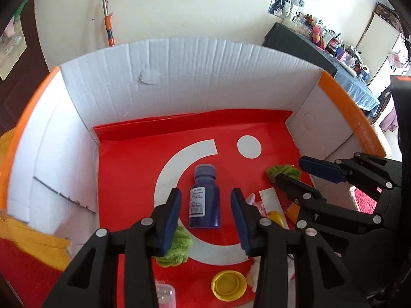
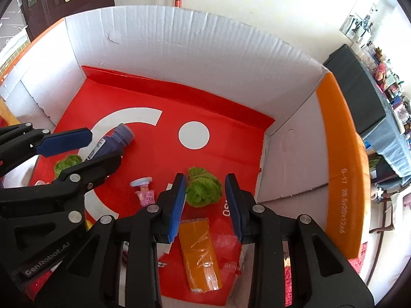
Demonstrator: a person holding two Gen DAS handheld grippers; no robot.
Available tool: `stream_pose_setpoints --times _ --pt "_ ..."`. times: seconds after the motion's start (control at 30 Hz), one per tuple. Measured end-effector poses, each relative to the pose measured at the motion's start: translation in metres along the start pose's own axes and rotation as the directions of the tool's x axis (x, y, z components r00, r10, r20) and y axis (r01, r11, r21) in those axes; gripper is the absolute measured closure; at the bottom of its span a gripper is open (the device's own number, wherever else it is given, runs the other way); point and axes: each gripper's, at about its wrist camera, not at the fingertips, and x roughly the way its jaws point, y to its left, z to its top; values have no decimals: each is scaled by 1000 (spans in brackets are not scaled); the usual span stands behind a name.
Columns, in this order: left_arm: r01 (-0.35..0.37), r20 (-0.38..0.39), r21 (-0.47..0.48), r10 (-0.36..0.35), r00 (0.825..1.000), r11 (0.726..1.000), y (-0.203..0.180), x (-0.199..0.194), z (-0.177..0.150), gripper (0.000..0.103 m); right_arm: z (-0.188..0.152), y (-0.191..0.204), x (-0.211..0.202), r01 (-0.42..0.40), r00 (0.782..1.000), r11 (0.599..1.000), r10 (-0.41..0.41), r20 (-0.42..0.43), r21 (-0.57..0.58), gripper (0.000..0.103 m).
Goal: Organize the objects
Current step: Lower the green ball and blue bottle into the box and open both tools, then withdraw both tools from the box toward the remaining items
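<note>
1. Left wrist view: the left gripper (image 1: 205, 220) hangs over the red floor of the cardboard box (image 1: 195, 77), jaws apart, pads clear of everything.
2. Between those jaws, toward 12 o'clock, lies the blue bottle (image 1: 204, 200) on its side; its long axis runs 12 to 6, cap at 12, base at 6, so the pads flank its two long sides.
3. Bottle label: white, printed with small text and a barcode, too small to read.
4. Green fluffy ball (image 1: 176, 249) lies at 7 o'clock of the bottle, partly under the left pad; a yellow cap (image 1: 228, 285) rests at 5 o'clock, near the frame's lower edge.
5. Right wrist view: the right gripper (image 2: 205, 200) stands with jaws apart, nothing clamped; a second green fluffy ball (image 2: 203, 187) sits between the pad tips toward 12 o'clock, and contact cannot be told.
6. Orange packet (image 2: 200, 254) lies at 6 o'clock of that ball, long axis roughly 12 to 6; a small pink toy (image 2: 145, 191) rests at 9 o'clock.
7. Judgement: the left hand is nearer the bottle, the right hand nearer the second ball; each object is framed for a straight closing.
8. Legible writing: "GenRobot.AI" on the left gripper's body in the right wrist view; printing on the box's orange flap (image 2: 339, 169) is only partly legible.
</note>
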Motion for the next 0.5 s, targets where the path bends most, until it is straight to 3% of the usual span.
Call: stream_pose_setpoints --times 0.1,0.17,0.37,0.5 --pt "-6 17 2 6 1000 1000 -5 -7 3 60 -2 2 -10 2 1000 1000 -2 13 -1 71" --pt "-17 33 2 17 999 1000 -6 -15 3 60 -10 5 -20 4 1000 1000 -4 26 -3 61" --pt "-27 91 -17 29 995 999 -1 -45 -3 59 -17 11 -49 9 997 1000 -9 81 -3 56" --pt "-47 156 -21 49 987 999 4 -72 -13 52 -15 -2 -62 7 993 1000 -8 117 5 54"
